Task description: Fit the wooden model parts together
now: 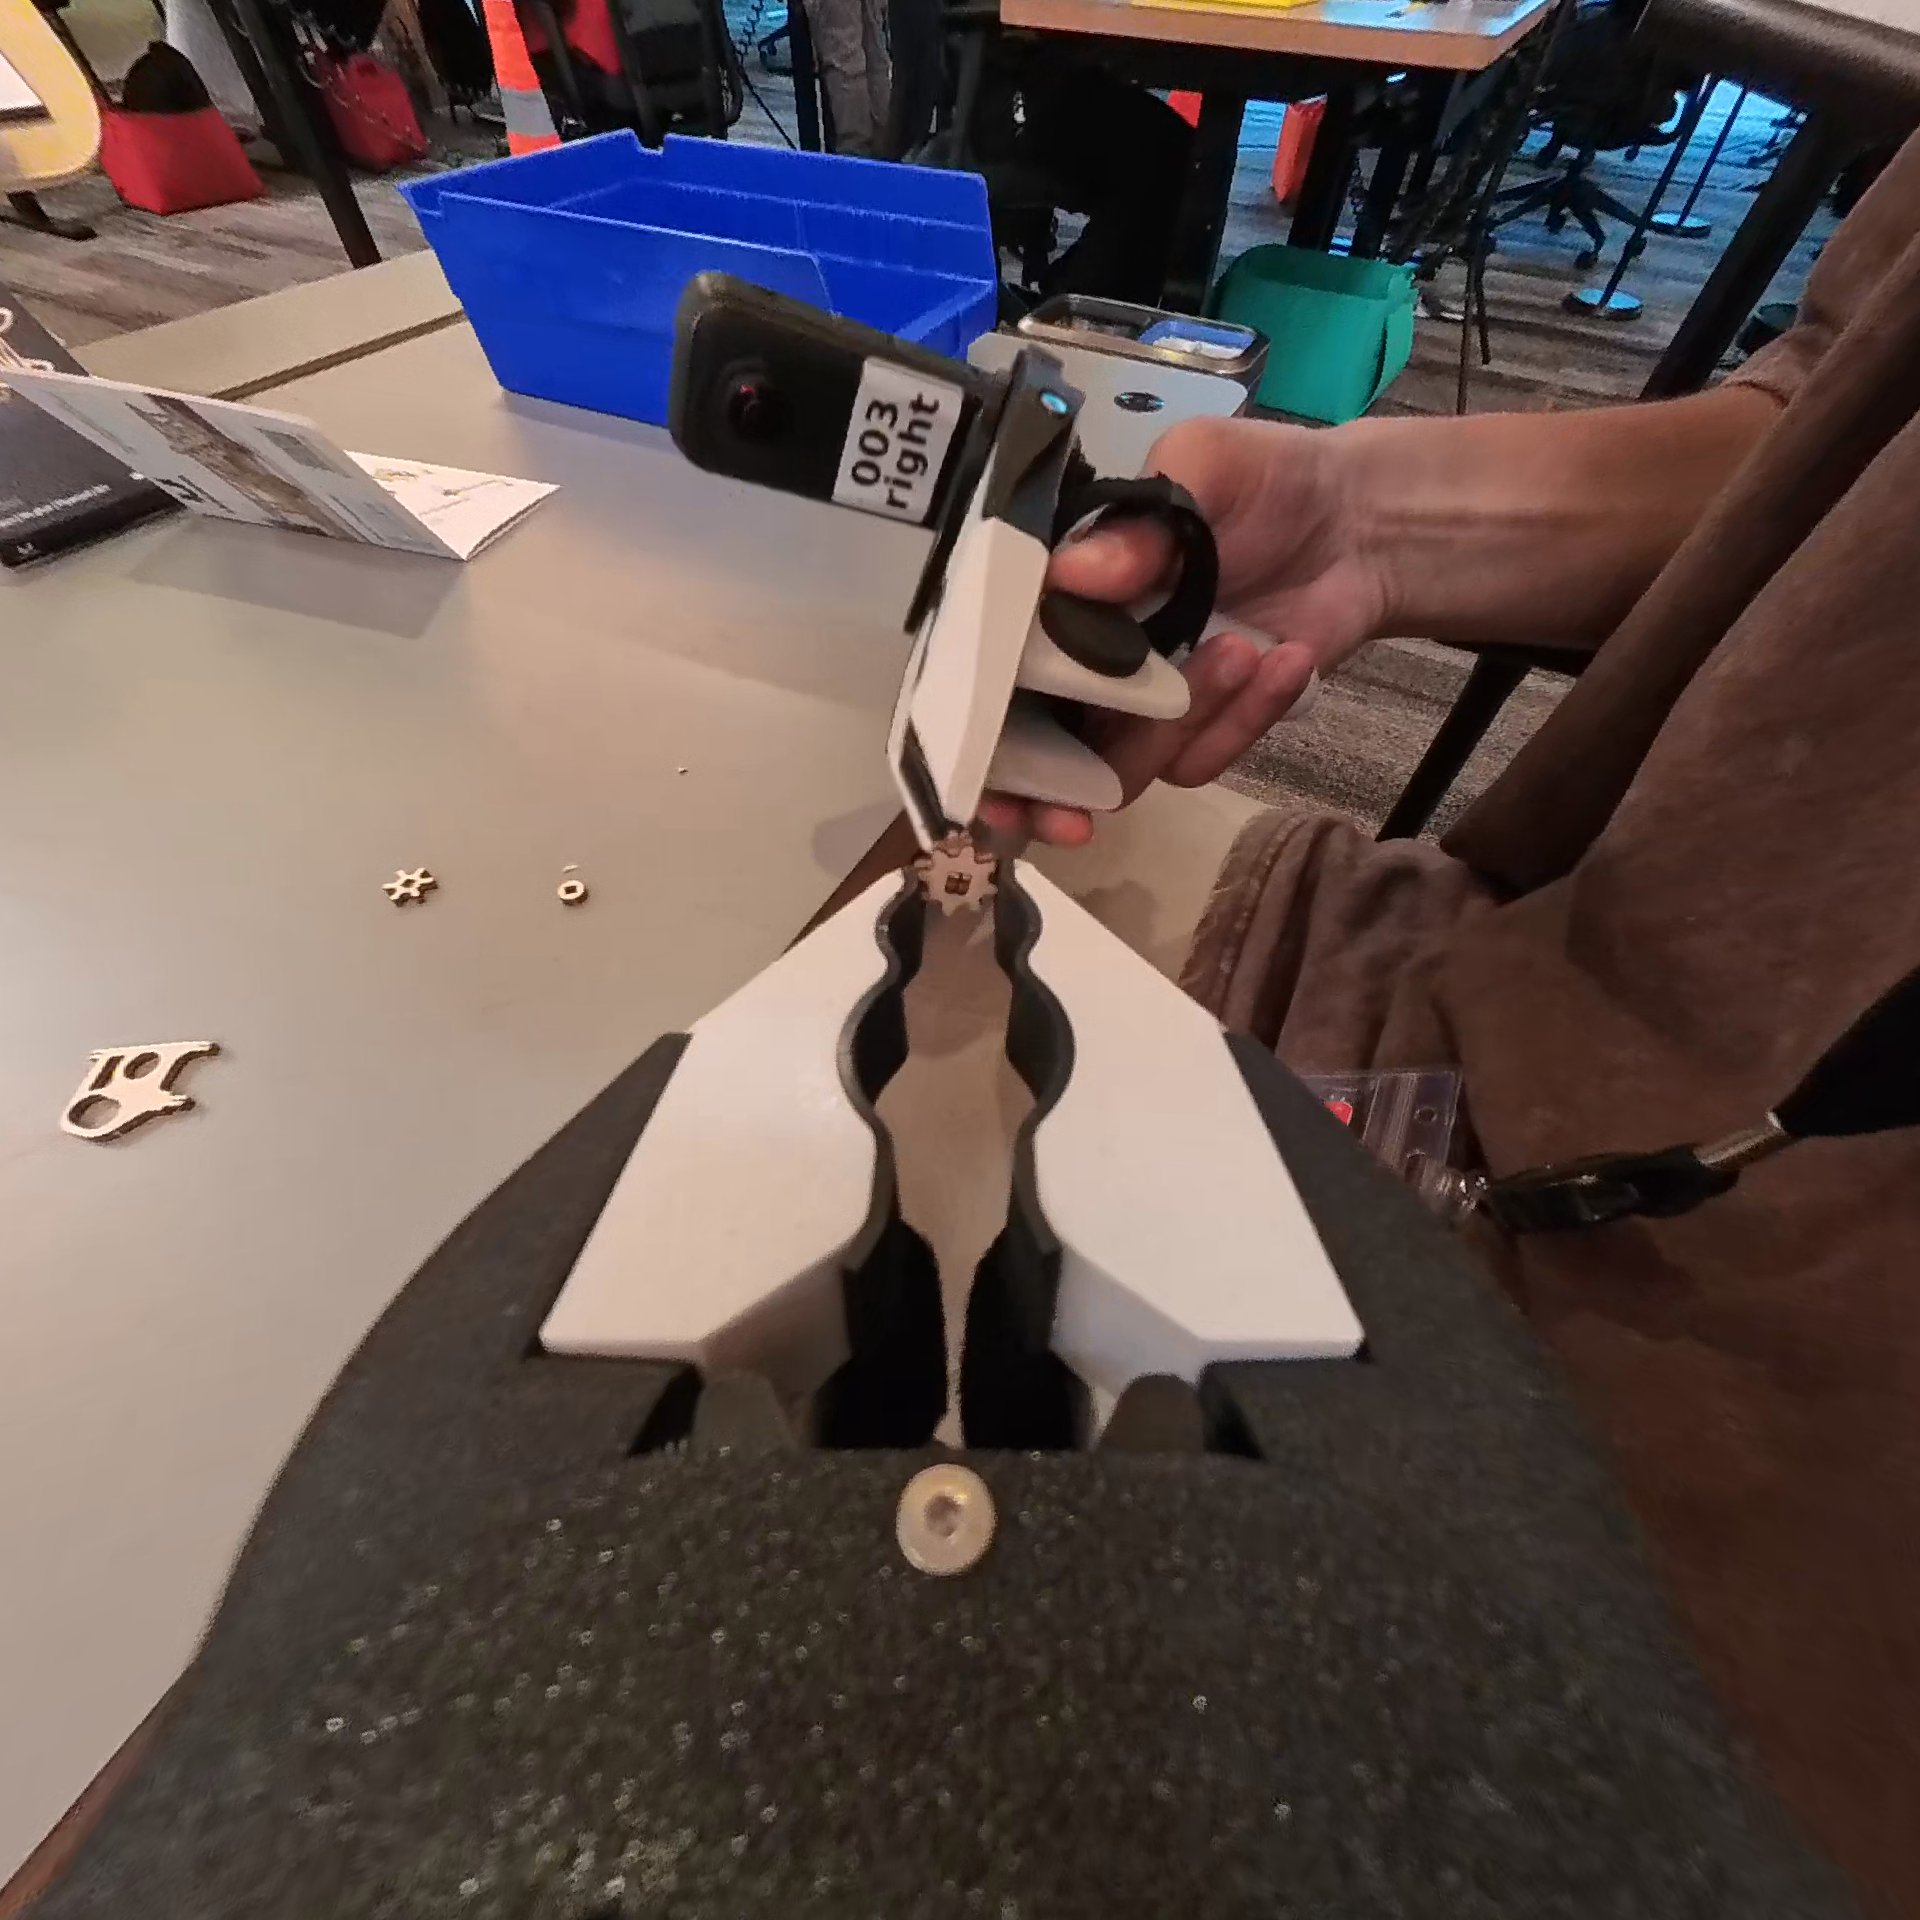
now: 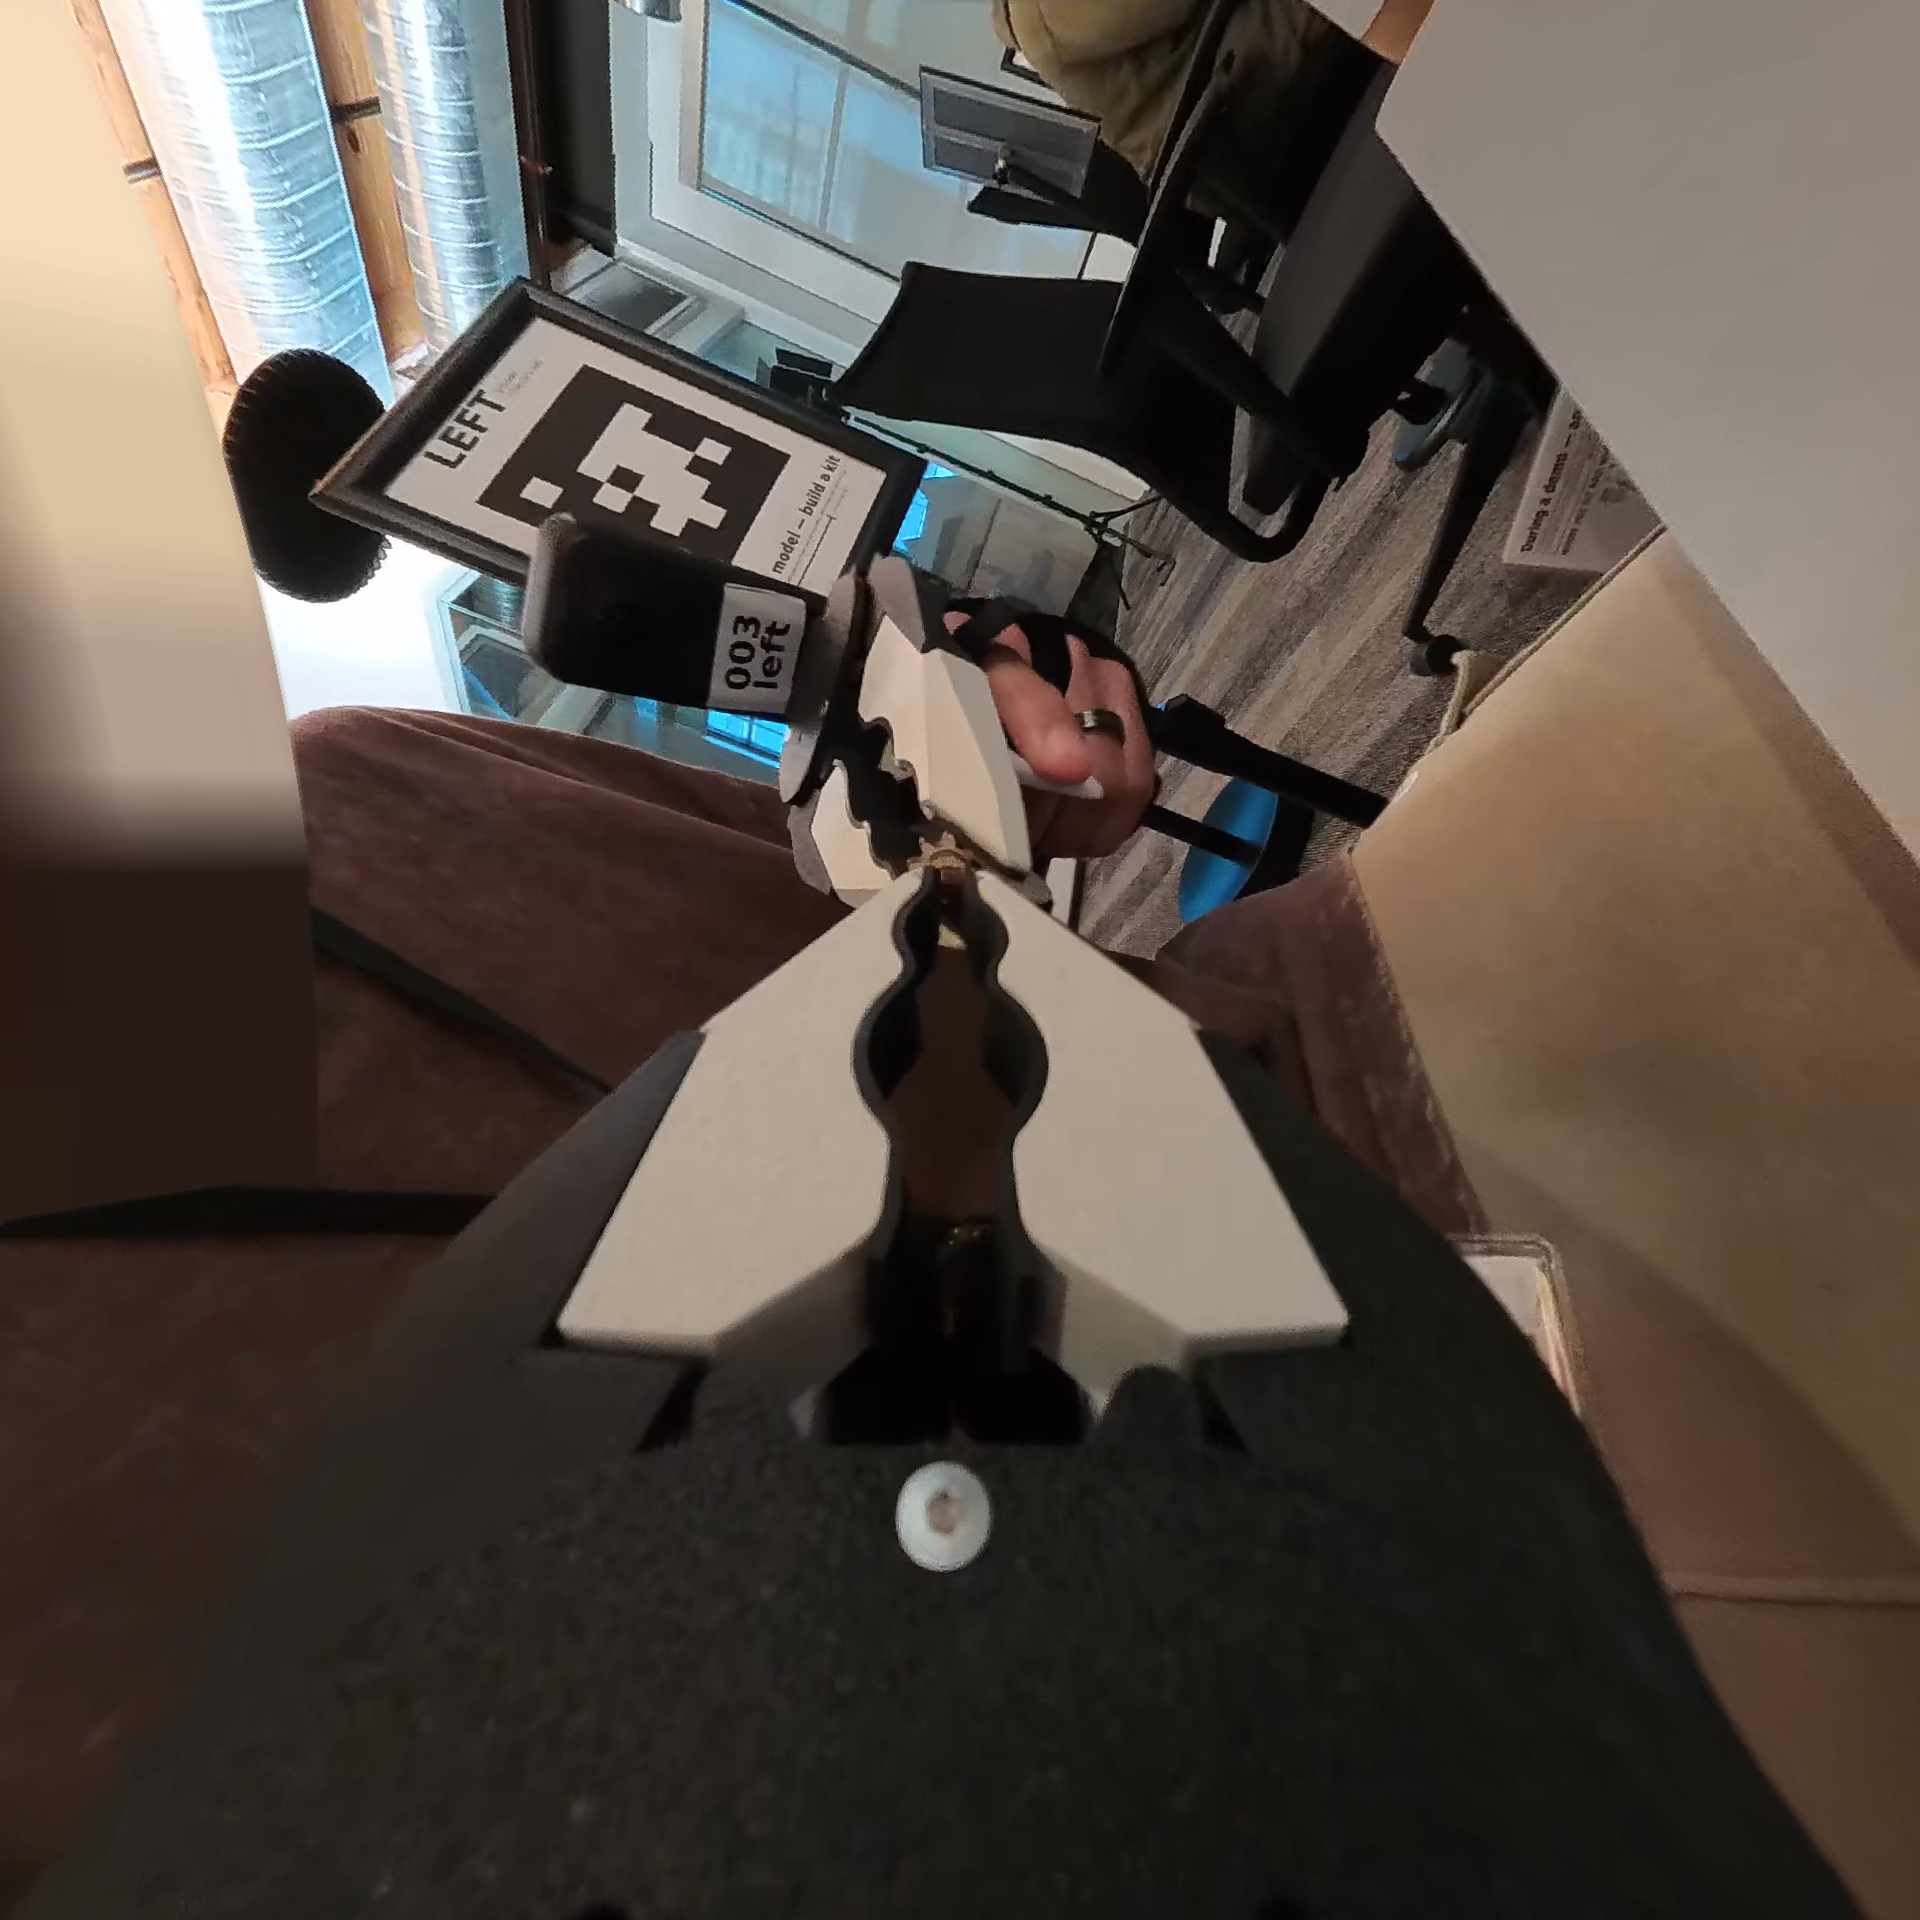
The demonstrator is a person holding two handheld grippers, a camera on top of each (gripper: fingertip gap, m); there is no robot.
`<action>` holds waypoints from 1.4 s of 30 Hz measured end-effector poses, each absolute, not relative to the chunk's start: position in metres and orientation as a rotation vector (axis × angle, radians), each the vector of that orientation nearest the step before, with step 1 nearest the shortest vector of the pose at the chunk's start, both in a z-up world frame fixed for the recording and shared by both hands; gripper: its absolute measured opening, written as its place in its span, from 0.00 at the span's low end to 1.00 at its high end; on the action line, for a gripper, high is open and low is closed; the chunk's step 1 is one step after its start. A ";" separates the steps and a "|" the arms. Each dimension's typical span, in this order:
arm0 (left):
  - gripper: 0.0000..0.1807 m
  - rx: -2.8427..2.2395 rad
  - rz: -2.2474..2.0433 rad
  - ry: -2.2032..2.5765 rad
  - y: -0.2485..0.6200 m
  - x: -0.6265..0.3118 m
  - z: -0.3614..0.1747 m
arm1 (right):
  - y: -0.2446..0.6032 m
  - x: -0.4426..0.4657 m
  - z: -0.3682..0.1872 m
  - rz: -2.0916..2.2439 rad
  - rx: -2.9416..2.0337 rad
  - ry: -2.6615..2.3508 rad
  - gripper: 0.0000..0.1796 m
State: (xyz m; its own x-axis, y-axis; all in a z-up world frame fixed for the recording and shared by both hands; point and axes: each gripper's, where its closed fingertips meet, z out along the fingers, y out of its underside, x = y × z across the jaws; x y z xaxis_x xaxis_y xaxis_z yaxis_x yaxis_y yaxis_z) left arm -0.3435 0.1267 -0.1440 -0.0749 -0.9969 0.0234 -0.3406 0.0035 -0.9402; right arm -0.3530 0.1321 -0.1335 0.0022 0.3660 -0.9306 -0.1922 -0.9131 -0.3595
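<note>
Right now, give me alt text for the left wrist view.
The left gripper pinches a small wooden gear above the table edge, and the hand-held right gripper meets it from above. Three loose wooden parts lie left; a blue bin sits behind.

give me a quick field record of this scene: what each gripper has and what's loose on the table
left gripper: shut on wooden gear
right gripper: fingers closed on a small wooden part at the gear; which part unclear
loose on table: cross-shaped piece, small ring, flat plate with holes
behind: blue bin, folded leaflet
</note>
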 end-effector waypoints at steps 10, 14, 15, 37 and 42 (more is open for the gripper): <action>0.06 -1.453 -1.159 1.501 0.123 -0.342 -0.141 | 0.129 -0.354 -0.131 2.024 -1.886 -0.155 0.02; 0.06 -1.469 -1.174 1.488 0.124 -0.341 -0.141 | 0.129 -0.353 -0.129 2.076 -1.859 -0.106 0.02; 0.06 -1.479 -1.202 1.477 0.123 -0.341 -0.140 | 0.129 -0.354 -0.128 2.070 -1.853 -0.114 0.02; 0.06 -1.532 -1.664 1.332 0.111 -0.347 -0.113 | 0.121 -0.354 -0.109 1.091 -1.501 -0.836 0.05; 0.06 -1.529 -1.660 1.350 0.109 -0.347 -0.114 | 0.120 -0.354 -0.104 1.083 -1.465 -0.834 0.04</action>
State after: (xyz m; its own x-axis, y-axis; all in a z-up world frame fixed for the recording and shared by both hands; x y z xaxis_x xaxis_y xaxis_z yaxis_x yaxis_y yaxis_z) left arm -0.3470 0.1091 -0.1141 -0.2391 -0.8678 0.4357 -0.2492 -0.3788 -0.8913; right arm -0.3544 0.1201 -0.1036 0.3396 0.9226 -0.1830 -0.0588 -0.1734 -0.9831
